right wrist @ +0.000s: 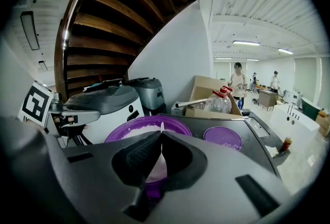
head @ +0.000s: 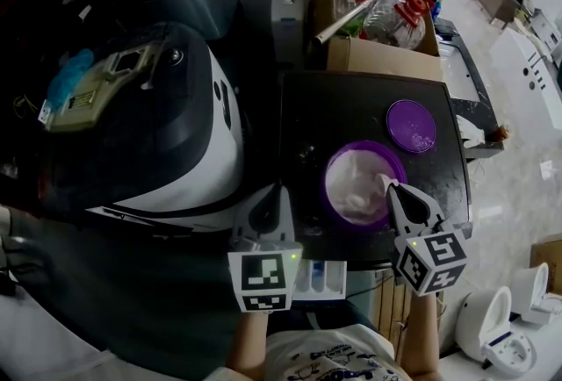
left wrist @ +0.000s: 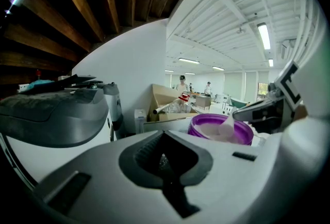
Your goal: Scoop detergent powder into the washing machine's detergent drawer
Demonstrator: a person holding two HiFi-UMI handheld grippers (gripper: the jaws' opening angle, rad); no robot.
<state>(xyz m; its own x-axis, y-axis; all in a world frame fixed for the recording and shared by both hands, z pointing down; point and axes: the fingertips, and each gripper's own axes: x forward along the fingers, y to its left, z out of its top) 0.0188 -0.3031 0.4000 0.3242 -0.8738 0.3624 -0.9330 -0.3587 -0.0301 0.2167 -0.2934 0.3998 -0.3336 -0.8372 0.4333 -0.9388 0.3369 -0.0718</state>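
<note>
Detergent drawer (head: 320, 276) sticks out open under the desk's (head: 334, 107) near edge, between the grippers. Left gripper (head: 274, 199): fingers closed, empty, at the near-left corner. Right gripper (head: 392, 190): fingers pinched on white scoop (left wrist: 227, 126), dipped in powder (head: 356, 186) in purple tub (head: 360, 145). Step looks like loading the scoop. Next move calls for lifting it level and carrying it over to the drawer. Lid (head: 411, 125) lies beyond, toward the right edge.

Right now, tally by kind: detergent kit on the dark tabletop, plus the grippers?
purple tub: 1
purple lid: 1
white scoop, in the right gripper's jaws: 1
grippers: 2, left gripper and right gripper
Total: 5
</note>
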